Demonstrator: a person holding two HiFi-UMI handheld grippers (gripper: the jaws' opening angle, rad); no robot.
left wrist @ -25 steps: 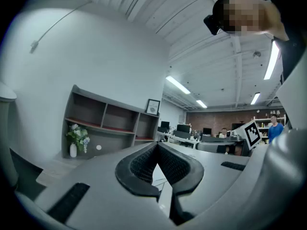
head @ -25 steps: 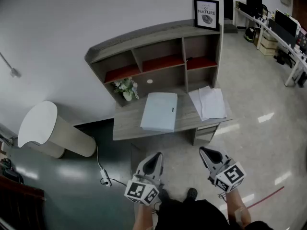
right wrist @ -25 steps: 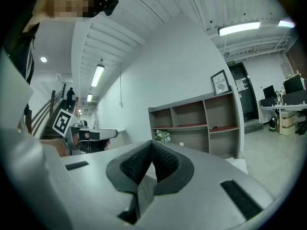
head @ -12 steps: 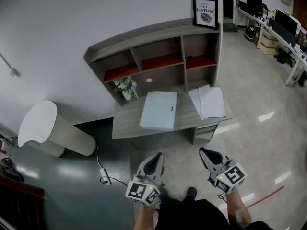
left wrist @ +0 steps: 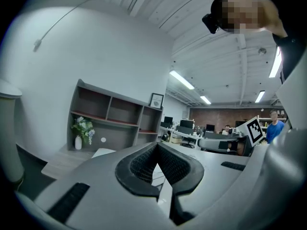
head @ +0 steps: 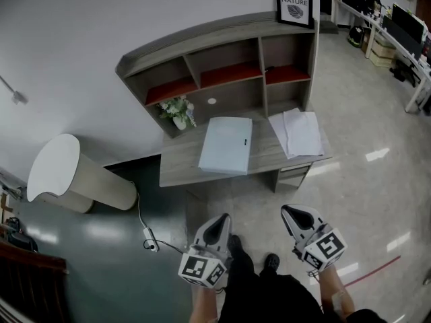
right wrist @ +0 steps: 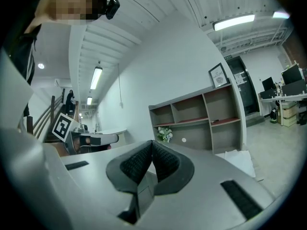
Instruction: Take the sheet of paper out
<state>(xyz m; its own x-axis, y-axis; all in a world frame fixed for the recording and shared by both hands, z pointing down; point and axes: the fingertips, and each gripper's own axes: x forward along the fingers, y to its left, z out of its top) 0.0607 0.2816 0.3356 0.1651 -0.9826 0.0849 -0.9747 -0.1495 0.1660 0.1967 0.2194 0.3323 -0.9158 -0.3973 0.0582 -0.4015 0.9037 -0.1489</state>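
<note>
My left gripper (left wrist: 156, 146) has its fingers pressed together, with nothing between them. My right gripper (right wrist: 151, 143) is the same, pads closed tip to tip and empty. Both point level, side by side over the floor (head: 363, 180), well short of the desk (head: 182, 170). Ahead of the left fingers, a pale blue folder (head: 225, 145) lies closed on the desktop. Ahead of the right fingers, just beside that folder, loose sheets of paper (head: 300, 132) lie near the desk's right end. Farther off, a vase of flowers (head: 178, 111) stands under the shelf unit (head: 202, 42).
</note>
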